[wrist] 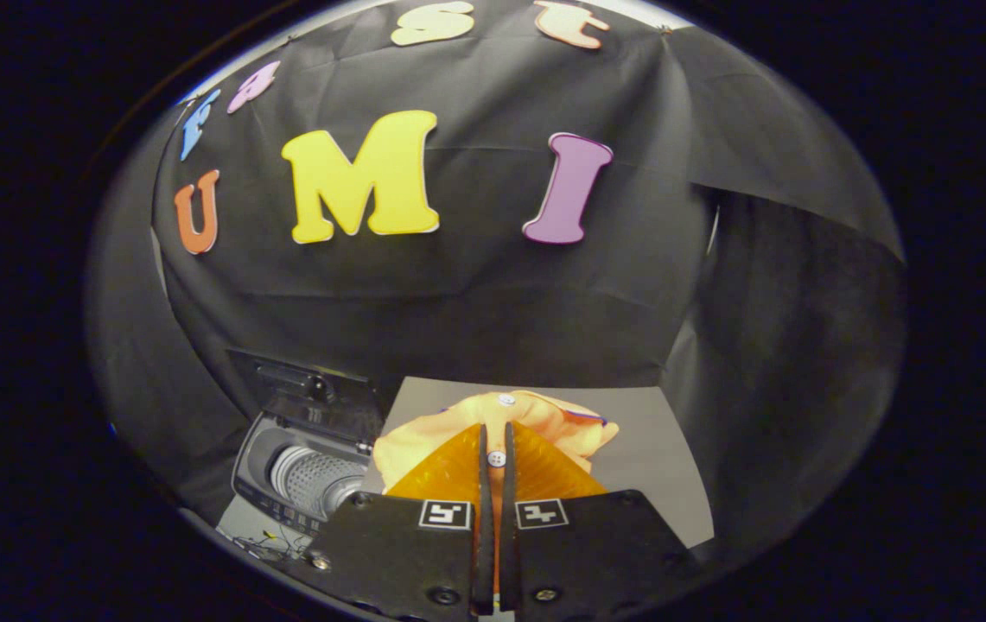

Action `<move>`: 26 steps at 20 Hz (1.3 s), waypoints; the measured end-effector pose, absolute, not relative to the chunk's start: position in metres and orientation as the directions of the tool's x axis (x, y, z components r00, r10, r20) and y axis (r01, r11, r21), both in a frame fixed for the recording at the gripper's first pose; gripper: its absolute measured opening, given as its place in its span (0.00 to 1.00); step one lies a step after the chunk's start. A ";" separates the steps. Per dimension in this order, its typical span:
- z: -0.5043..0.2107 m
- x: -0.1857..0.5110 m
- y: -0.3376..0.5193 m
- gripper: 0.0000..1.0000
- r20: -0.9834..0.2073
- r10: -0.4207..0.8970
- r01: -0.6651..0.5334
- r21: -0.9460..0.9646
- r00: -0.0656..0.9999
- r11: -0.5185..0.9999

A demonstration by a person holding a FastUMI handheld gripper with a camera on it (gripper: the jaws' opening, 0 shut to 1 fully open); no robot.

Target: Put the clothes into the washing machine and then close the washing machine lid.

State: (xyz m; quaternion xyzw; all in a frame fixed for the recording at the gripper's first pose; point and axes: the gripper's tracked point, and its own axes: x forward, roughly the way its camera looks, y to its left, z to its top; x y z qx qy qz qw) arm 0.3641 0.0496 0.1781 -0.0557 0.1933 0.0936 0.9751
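The gripper (497,436) has its two fingers drawn nearly together, a thin slit left between them, and they pinch the orange garment (544,428) at a fold where a small white button (497,458) shows in the slit. Whether the cloth is lifted clear or resting on the table (657,466) cannot be told from this angle. The garment bunches up just ahead of the fingers, its soft folds spreading toward 10 o'clock and 2 o'clock from the fingertips, and a second white button (506,399) sits on the fabric at 12 o'clock, just beyond the tips. A thin dark trim edge runs along the cloth at about 1 o'clock.

The grey table lies under and beyond the garment, reaching back to the black cloth wall (475,294).

The washing machine (307,479) stands at about 9 o'clock from the fingers, beside the garment and apart from it. Its lid (307,389) is raised and leans back toward the wall, dark and tilted. The ribbed, perforated drum (315,475) is visible through the open top. A few thin wires (272,540) lie near the machine's near side
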 end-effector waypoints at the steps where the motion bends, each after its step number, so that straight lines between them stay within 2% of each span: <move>1: 0.181 0.362 0.060 0.06 -0.385 0.178 -0.224 -0.076 0.906 0.972; 14: 0.187 0.332 0.223 0.06 -0.392 0.412 -0.480 -0.093 0.823 0.872; 26: 0.164 0.318 0.350 0.06 -0.433 0.513 -0.617 -0.138 0.741 0.775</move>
